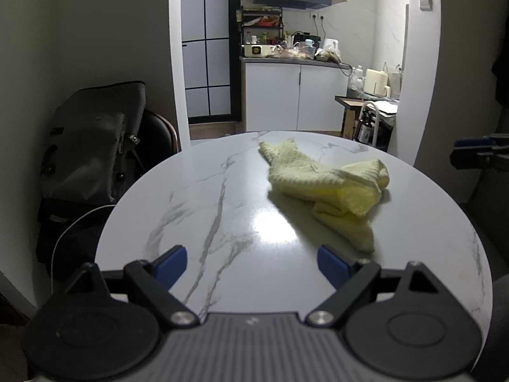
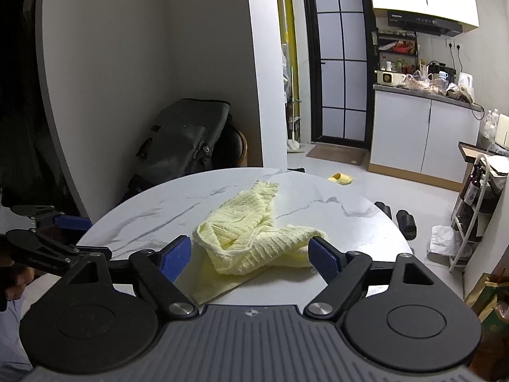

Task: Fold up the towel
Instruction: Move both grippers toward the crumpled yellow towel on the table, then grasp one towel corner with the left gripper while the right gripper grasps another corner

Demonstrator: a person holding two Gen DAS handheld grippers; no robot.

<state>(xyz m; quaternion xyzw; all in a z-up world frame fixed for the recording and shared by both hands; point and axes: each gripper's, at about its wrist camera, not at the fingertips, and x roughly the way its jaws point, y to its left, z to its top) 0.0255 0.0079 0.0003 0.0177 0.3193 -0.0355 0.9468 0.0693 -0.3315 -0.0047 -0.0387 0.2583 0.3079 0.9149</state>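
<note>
The towel (image 2: 254,232) lies crumpled mid-table (image 1: 197,197), untouched. Both the left gripper (image 1: 253,262) and the right gripper (image 2: 249,256) are held spread beside the towel. Two adjacent corners should be pinched first, then drawn apart flat.

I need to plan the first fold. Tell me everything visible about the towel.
The towel is pale yellow with a ribbed, waffle-like weave. It lies crumpled and bunched, not flat, on the white marble-look round table, one end trailing toward the far edge. Neither gripper holds it; the open right gripper hovers at its near edge.
</note>
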